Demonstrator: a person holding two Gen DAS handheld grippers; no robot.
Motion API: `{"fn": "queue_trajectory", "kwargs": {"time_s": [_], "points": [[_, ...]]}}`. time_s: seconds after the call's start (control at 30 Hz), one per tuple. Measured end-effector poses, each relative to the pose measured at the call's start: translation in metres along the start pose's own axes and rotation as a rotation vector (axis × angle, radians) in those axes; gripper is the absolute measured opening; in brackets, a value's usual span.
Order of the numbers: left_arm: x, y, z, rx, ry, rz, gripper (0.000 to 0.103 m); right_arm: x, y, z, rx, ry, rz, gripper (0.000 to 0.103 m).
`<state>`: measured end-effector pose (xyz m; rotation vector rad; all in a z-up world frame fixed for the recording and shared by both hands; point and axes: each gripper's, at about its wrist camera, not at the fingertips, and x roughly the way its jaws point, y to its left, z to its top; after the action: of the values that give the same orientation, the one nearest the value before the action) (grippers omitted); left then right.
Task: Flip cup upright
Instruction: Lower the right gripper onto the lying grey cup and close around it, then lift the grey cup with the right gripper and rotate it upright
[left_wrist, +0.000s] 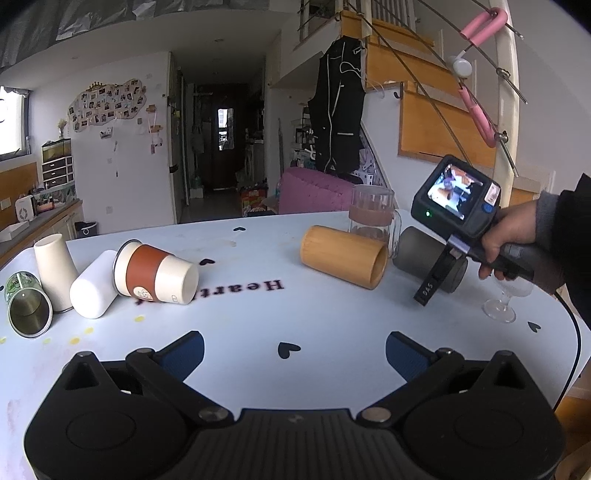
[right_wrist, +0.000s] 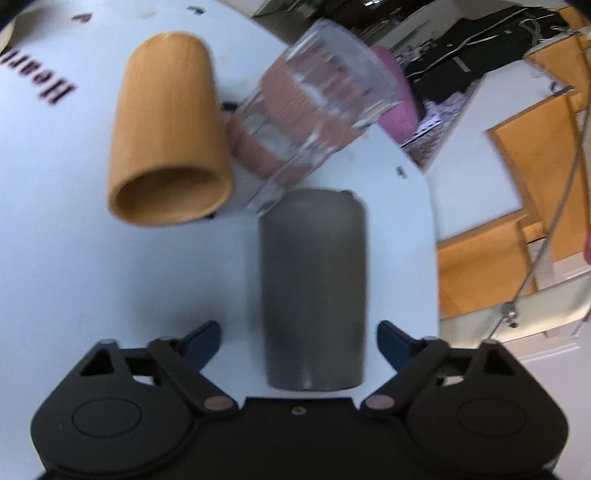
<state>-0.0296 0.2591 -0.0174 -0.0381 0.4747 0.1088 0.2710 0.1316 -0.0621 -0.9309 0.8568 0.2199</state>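
1. One dark grey, matte cylindrical cup (right_wrist: 312, 291) is lying on its side on the pale blue tabletop (right_wrist: 74, 277), near the table's right edge, its long axis running straight away from the right gripper (right_wrist: 299, 343).
2. It is looking rigid, probably ceramic or coated metal, so it is likely handling as a stiff, moderately heavy thing; the matte skin should be offering decent friction, though a round body can be rolling sideways if nudged.
3. Taking hold across the round body near the closer end seems the sensible choice, squeezing the curved sides so the cup can be pivoted up onto its base; which end is the mouth cannot be told from these views.
4. The right gripper is being held wide apart, its blue-padded fingers (right_wrist: 207, 338) standing either side of the cup's near end and not yet touching it.
5. Just beyond, a bamboo-coloured wooden cup (right_wrist: 166, 129) is lying on its side, and a ribbed clear glass mug with a brown band (right_wrist: 310, 114) is standing close against the grey cup's far end, so swinging it up risks a knock.
6. The left gripper (left_wrist: 293, 354) is hovering over bare tabletop, spread open and holding nothing.
7. A small clear stemmed glass (left_wrist: 502, 302) is standing under the person's right hand (left_wrist: 517, 236), fragile and near.
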Motion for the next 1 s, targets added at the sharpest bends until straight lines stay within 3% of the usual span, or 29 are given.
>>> {"fn": "queue_trajectory", "kwargs": {"time_s": [0.17,0.3,0.7,0.83,1.0], "points": [[0.0,0.003,0.0,-0.011,-0.001,-0.003,0.103,-0.019,0.004,-0.008,-0.004,-0.038,0.04,0.078],[0.0,0.004,0.001,-0.02,-0.002,-0.007,0.103,-0.042,0.004,-0.015,0.025,-0.077,0.102,0.065],[0.002,0.003,-0.001,-0.024,0.006,-0.014,0.103,-0.028,-0.005,-0.029,0.235,-0.084,0.14,0.069],[0.002,0.004,-0.001,-0.03,0.008,-0.015,0.103,-0.039,-0.008,-0.042,0.318,-0.11,0.228,0.068],[0.005,0.003,-0.001,-0.039,0.018,-0.029,0.103,-0.062,-0.004,-0.083,0.458,-0.172,0.365,0.068]]}}
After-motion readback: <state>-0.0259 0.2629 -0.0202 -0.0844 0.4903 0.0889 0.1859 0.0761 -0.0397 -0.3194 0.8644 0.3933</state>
